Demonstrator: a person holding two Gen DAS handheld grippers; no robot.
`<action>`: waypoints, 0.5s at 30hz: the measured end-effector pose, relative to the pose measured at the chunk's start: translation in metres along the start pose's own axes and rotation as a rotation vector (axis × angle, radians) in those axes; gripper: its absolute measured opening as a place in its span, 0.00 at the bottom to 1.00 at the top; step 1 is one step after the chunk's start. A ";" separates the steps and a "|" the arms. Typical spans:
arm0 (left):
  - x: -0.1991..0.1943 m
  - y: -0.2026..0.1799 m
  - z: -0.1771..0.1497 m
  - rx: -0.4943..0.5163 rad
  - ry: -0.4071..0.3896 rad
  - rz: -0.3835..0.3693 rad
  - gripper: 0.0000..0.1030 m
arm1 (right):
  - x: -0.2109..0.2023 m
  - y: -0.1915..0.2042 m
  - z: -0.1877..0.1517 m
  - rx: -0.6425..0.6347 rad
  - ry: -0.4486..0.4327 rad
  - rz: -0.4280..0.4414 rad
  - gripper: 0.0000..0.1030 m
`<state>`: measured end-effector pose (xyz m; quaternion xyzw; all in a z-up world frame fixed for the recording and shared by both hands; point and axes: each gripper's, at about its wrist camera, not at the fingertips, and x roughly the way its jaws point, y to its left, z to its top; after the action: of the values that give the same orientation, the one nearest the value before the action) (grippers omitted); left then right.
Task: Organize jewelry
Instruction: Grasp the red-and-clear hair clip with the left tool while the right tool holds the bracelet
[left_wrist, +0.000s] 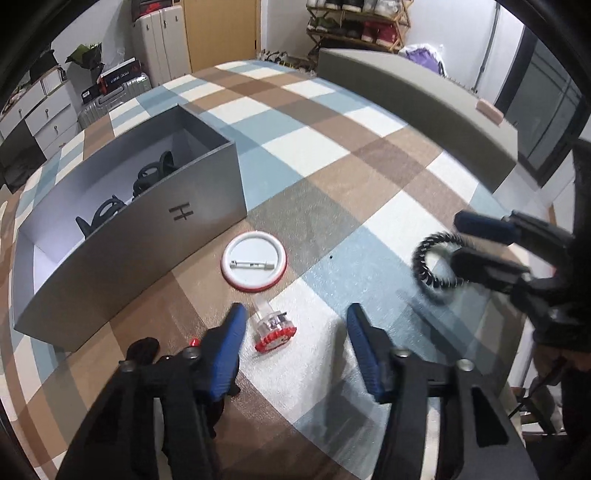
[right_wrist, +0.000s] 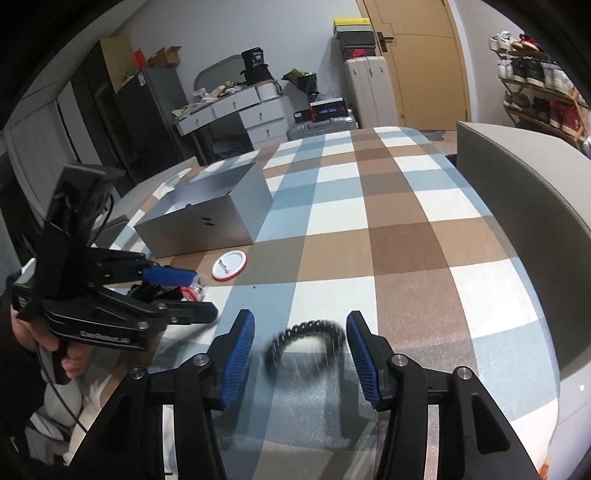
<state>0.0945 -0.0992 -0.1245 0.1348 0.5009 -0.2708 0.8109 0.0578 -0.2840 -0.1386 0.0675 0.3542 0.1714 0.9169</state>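
Box grey, stamped "H" logo. Coil hair tie, black, blurred, loose between parted right gripper jaws. Left gripper half open astride clear red-rimmed clip, not pressing.

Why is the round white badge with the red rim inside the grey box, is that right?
Not quite. The round badge with the red rim lies on the checked tablecloth, just in front of the grey box, not inside it. The left wrist view shows it, pin side up. Only dark items sit inside the box.

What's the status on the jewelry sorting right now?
Left gripper open around red-and-clear clip. Right gripper open, black coil bracelet between fingers, blurred. Grey box open; nothing blocking.
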 end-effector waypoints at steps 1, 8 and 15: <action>0.001 -0.001 -0.001 0.005 0.002 0.010 0.38 | 0.000 0.000 0.000 -0.001 0.006 -0.002 0.51; 0.000 0.004 -0.001 -0.019 0.007 0.002 0.15 | 0.002 -0.007 -0.005 0.007 0.035 -0.047 0.51; 0.000 0.004 -0.001 -0.028 -0.003 -0.034 0.15 | 0.006 -0.008 -0.010 -0.029 0.088 -0.110 0.38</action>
<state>0.0959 -0.0950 -0.1252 0.1143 0.5055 -0.2778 0.8088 0.0569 -0.2892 -0.1517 0.0270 0.3947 0.1289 0.9093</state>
